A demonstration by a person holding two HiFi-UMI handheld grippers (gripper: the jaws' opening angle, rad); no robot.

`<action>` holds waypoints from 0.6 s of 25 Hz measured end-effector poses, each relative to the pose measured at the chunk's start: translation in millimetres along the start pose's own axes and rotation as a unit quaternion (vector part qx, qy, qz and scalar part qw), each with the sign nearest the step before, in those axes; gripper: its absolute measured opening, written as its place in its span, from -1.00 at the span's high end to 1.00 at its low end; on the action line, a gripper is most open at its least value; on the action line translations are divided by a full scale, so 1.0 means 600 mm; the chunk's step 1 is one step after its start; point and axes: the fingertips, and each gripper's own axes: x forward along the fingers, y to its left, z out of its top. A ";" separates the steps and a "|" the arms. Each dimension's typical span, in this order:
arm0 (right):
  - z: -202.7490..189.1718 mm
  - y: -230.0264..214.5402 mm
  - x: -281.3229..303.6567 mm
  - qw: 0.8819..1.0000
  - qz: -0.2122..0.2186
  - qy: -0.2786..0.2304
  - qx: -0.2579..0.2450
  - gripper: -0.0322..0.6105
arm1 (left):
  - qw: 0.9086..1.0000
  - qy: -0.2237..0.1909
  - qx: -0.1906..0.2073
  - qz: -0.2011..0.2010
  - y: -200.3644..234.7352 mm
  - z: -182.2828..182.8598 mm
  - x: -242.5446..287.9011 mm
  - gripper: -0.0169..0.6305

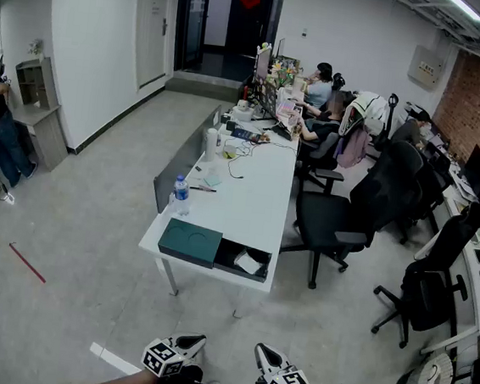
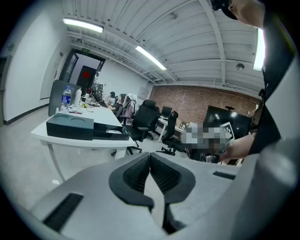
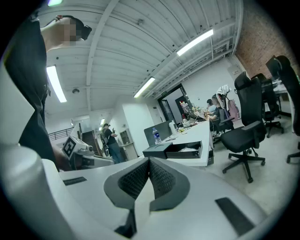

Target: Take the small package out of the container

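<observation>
Bearing: small package (image 1: 249, 264) in container (image 1: 226, 255), well ahead on table (image 1: 251, 205).
Nearer: right gripper (image 1: 267, 355), marginally, by my judgement.
Jaws: left gripper (image 1: 193, 342) and right both pressed together, holding nothing.

The long white worktop (image 1: 252, 198) carries a teal box (image 1: 190, 242) touching an open black container (image 1: 226, 254) at its near end, with a water bottle (image 1: 181, 196) behind.

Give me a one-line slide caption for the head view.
Left gripper and right gripper, both shut, hang short of the table where the open container holds the small package.
</observation>
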 end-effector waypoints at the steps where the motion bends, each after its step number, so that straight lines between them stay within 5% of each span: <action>1: -0.001 0.001 -0.003 1.000 0.002 -0.001 -0.002 0.82 | 1.000 -0.001 0.003 0.002 -0.003 0.000 0.000 0.92; 15: -0.009 -0.007 -0.068 1.000 -0.017 -0.014 -0.006 0.82 | 1.000 0.005 0.023 -0.002 -0.051 0.000 0.012 0.92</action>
